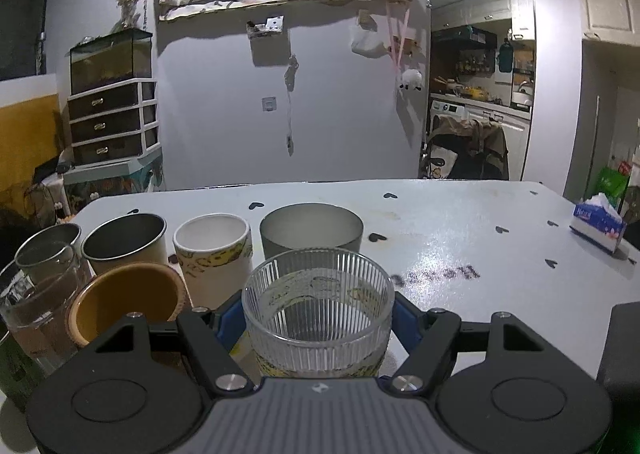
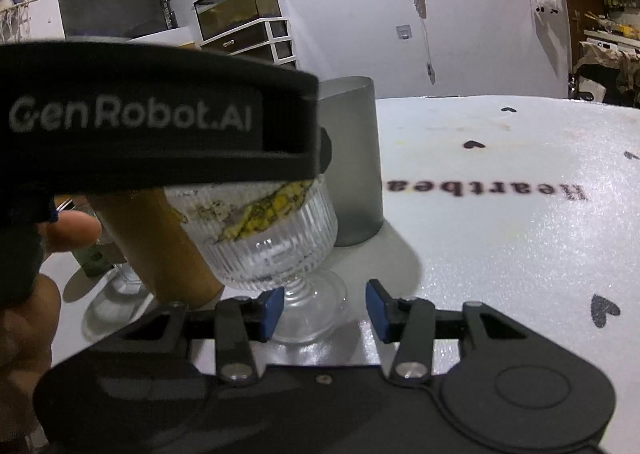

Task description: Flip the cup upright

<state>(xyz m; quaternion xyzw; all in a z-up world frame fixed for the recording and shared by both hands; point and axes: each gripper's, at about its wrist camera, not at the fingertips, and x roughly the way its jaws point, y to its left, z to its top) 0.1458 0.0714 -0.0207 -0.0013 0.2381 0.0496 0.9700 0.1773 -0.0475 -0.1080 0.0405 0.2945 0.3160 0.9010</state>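
A clear ribbed glass cup on a short stem (image 1: 318,314) stands upright, mouth up, between the blue pads of my left gripper (image 1: 318,324), which is shut on its bowl. In the right wrist view the same cup (image 2: 276,250) rests with its round foot on the white table (image 2: 500,254), and the left gripper's black body covers its upper part. My right gripper (image 2: 322,312) is open, its blue pads on either side of the cup's foot and not touching it.
Other upright cups stand close left and behind: an orange cup (image 1: 128,302), a patterned paper cup (image 1: 214,250), a frosted grey tumbler (image 1: 312,230), metal cups (image 1: 124,242) and clear glasses (image 1: 40,294). A tissue box (image 1: 598,224) sits far right.
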